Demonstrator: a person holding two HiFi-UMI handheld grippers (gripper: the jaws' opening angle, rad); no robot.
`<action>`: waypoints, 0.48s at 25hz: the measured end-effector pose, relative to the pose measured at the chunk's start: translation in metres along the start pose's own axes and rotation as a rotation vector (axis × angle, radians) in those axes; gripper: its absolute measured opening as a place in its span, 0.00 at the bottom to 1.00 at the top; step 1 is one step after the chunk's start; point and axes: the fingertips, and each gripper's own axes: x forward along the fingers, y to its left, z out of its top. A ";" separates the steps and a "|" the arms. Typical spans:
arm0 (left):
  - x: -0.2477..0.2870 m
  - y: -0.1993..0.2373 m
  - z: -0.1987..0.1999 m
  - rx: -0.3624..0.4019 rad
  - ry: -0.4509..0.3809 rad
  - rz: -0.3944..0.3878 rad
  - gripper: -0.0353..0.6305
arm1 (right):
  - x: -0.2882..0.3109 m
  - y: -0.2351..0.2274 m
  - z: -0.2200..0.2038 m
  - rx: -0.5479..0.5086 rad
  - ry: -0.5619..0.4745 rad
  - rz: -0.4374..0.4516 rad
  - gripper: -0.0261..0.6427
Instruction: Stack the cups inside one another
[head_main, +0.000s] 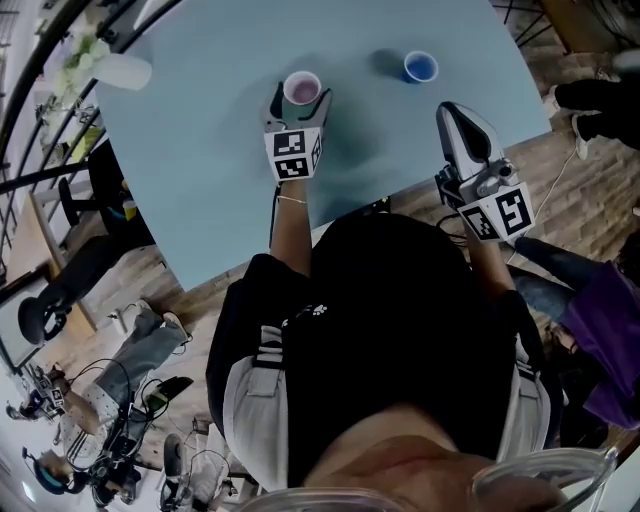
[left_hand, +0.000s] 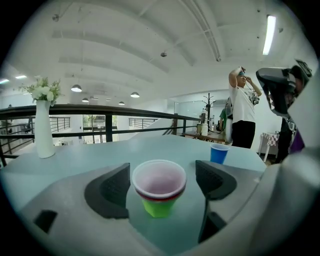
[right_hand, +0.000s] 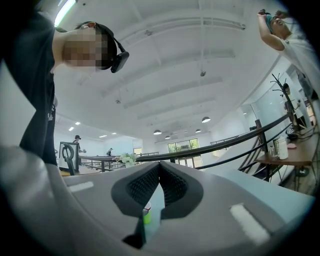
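A stack of cups (head_main: 302, 88), pink inside red inside green, stands upright on the pale blue table (head_main: 200, 160). My left gripper (head_main: 300, 100) is open around it; in the left gripper view the stack (left_hand: 159, 182) sits between the dark pads (left_hand: 116, 189) with a gap on each side. A single blue cup (head_main: 420, 67) stands farther right, and it also shows in the left gripper view (left_hand: 219, 153). My right gripper (head_main: 452, 112) hovers near the table's front right edge, shut with nothing in it. In its own view the tips (right_hand: 159, 172) meet, and a sliver of the stack (right_hand: 146, 214) shows below them.
A white vase with flowers (left_hand: 44, 131) stands at the table's far left (head_main: 122, 70). A person (left_hand: 244, 117) stands beyond the table's far side. The table's front edge runs just in front of my body, with chairs and cables on the floor at the left.
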 end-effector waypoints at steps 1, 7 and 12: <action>-0.001 0.000 -0.001 -0.003 -0.001 0.002 0.68 | 0.000 0.000 0.000 0.002 0.000 0.000 0.04; -0.021 0.003 0.017 -0.020 -0.068 0.021 0.73 | 0.001 -0.005 -0.002 0.001 -0.013 -0.012 0.04; -0.061 -0.003 0.052 0.009 -0.155 0.046 0.61 | -0.004 -0.020 -0.007 0.013 -0.025 -0.033 0.04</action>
